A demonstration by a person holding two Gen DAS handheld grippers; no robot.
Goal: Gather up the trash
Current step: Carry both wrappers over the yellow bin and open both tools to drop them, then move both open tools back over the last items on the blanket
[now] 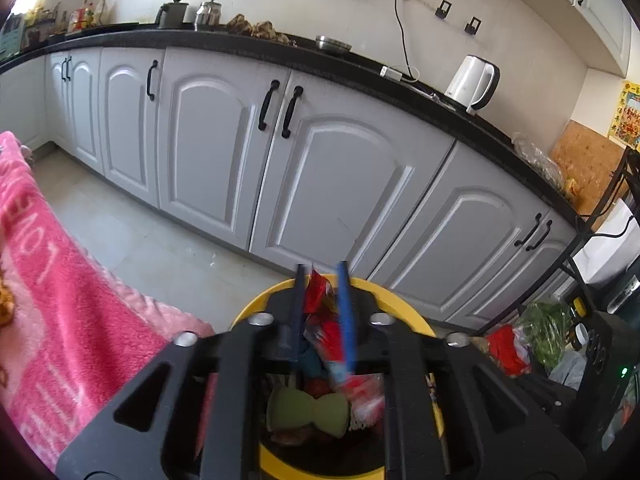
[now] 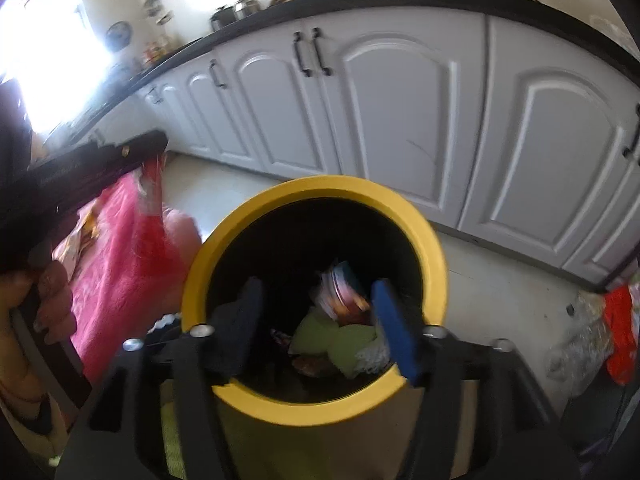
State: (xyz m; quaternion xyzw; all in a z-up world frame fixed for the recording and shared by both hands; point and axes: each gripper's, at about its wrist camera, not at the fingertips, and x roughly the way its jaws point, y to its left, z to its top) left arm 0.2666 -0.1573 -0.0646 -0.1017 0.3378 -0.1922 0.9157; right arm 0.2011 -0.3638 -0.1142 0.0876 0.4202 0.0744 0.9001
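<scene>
Pink blanket (image 1: 68, 300), left wrist view — large pale woven letters running along its length. Nearest the top the letters "LOVE" can be made out, seen sideways; a second word lower down is cut by the frame edge and cannot be read. Yellow poster (image 1: 626, 114) on the far right wall — printed characters and small pictures, too small to read. Right wrist view: no legible text.

Daylight floods the kitchen from a blown-out window (image 2: 52, 52) at ten o'clock, washing out detail there. Fisheye bending curves the counter edge (image 1: 280, 46) and darkens the corners; the right wrist view shows motion blur, the bin interior (image 2: 296, 240) in deep shadow.
</scene>
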